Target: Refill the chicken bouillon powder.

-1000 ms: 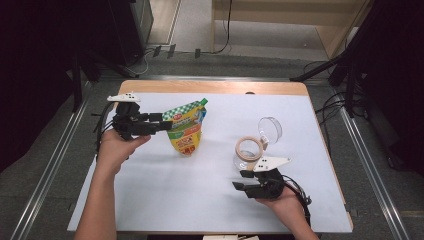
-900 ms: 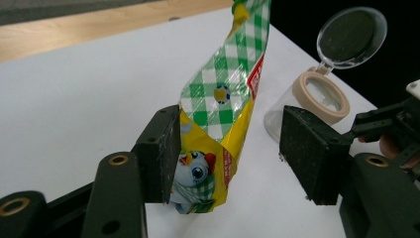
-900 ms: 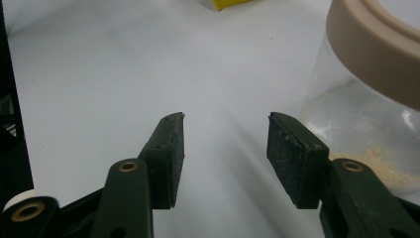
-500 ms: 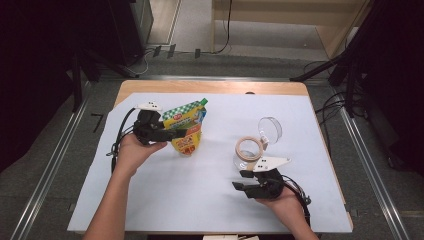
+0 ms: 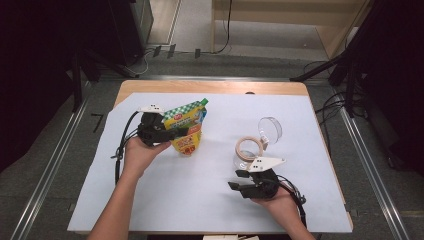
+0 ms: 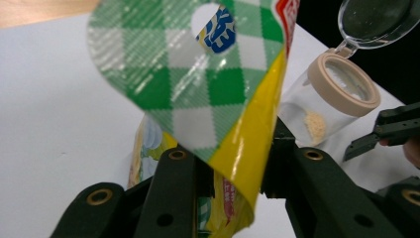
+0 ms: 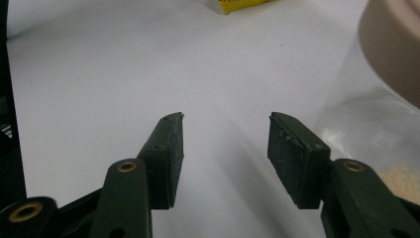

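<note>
We find the left gripper (image 5: 176, 133) clamped on the pouch (image 5: 187, 125), held at the table's left. The right gripper (image 5: 239, 180) rests released beside the open jar (image 5: 248, 150). Pouring, we judge, remains undone.

We count one green-checked yellow refill pouch (image 5: 186, 131), one clear jar (image 5: 248, 156) with one beige rim ring and one transparent hinged lid (image 5: 270, 129) standing open. We also count two handheld grippers, the left gripper (image 5: 176, 133) and the right gripper (image 5: 241, 180), each with two black jaws. All of it sits on one white sheet (image 5: 210, 200) over one wooden table (image 5: 200, 87).
</note>
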Tool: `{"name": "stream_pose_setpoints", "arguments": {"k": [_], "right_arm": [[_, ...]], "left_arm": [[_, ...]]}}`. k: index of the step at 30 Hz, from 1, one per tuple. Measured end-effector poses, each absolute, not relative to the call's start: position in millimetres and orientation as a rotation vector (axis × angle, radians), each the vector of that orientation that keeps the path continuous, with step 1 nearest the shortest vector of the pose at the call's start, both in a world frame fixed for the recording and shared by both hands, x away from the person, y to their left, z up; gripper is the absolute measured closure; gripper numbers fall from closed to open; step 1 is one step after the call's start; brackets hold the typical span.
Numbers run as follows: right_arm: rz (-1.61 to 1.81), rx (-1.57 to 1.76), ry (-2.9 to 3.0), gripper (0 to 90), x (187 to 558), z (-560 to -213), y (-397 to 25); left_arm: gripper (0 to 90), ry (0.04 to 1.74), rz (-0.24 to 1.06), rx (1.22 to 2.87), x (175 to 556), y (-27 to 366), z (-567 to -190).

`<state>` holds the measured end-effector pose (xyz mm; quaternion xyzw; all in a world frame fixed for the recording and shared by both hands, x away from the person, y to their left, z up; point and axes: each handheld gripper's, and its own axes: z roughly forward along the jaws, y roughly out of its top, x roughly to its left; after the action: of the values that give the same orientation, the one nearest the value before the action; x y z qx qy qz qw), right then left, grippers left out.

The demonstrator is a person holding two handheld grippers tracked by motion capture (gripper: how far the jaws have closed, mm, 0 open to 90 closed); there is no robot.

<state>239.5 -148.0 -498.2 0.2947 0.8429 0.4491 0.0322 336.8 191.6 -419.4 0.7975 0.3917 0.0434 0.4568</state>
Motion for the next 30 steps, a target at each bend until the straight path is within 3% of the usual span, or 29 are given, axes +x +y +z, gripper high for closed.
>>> {"name": "stream_pose_setpoints", "arguments": {"k": [4, 11, 21, 30], "right_arm": [[1.389, 0.891, 2.595, 49.6, 238.5, -499.7, -142.1], [1.388, 0.905, 2.604, 49.6, 239.1, -504.3, -136.7], [1.393, 0.927, 2.596, 49.6, 242.6, -509.7, -135.8], [1.406, 0.936, 2.579, 49.6, 243.4, -508.4, -137.2]], "left_arm": [[83.2, 0.954, 0.153, 1.971, 334.2, 190.8, -418.6], [89.7, 0.936, 0.206, 1.988, 330.8, 189.3, -417.7], [90.0, 0.964, 0.174, 1.992, 330.0, 191.1, -409.6], [90.0, 0.880, 0.129, 2.015, 320.5, 181.0, -388.3]]}}
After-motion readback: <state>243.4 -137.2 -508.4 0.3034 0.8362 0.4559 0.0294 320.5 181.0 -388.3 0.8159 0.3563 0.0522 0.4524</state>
